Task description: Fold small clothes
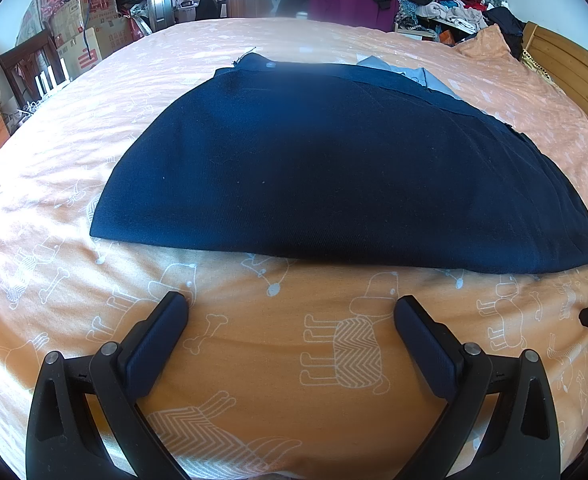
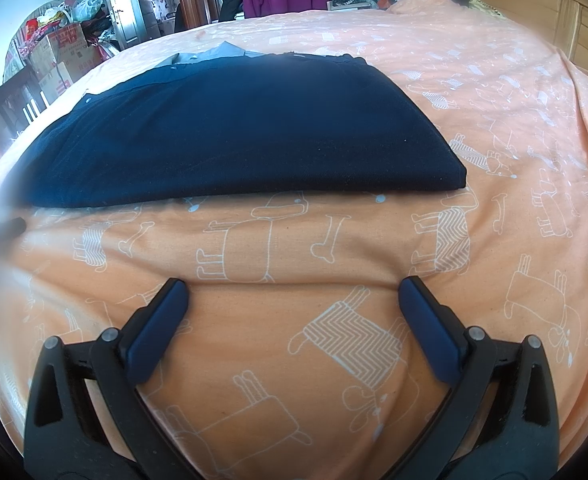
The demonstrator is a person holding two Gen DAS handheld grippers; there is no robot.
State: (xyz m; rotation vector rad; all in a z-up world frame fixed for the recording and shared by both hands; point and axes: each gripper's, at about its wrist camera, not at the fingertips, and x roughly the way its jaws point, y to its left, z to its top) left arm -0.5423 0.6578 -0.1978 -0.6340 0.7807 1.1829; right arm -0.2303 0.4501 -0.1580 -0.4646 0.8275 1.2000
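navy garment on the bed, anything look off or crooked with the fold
Mostly tidy: the navy garment lies flat on the orange bedsheet with a straight near edge. One oddity: a light blue-grey piece pokes out from under its far edge, so that side is not flush. Both grippers, left and right, are open and clear of it.

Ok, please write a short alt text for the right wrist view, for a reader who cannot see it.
A folded dark navy knit garment lies flat on an orange bedsheet printed with white outline dogs. The open right tongs hover over bare sheet in front of it, holding nothing.
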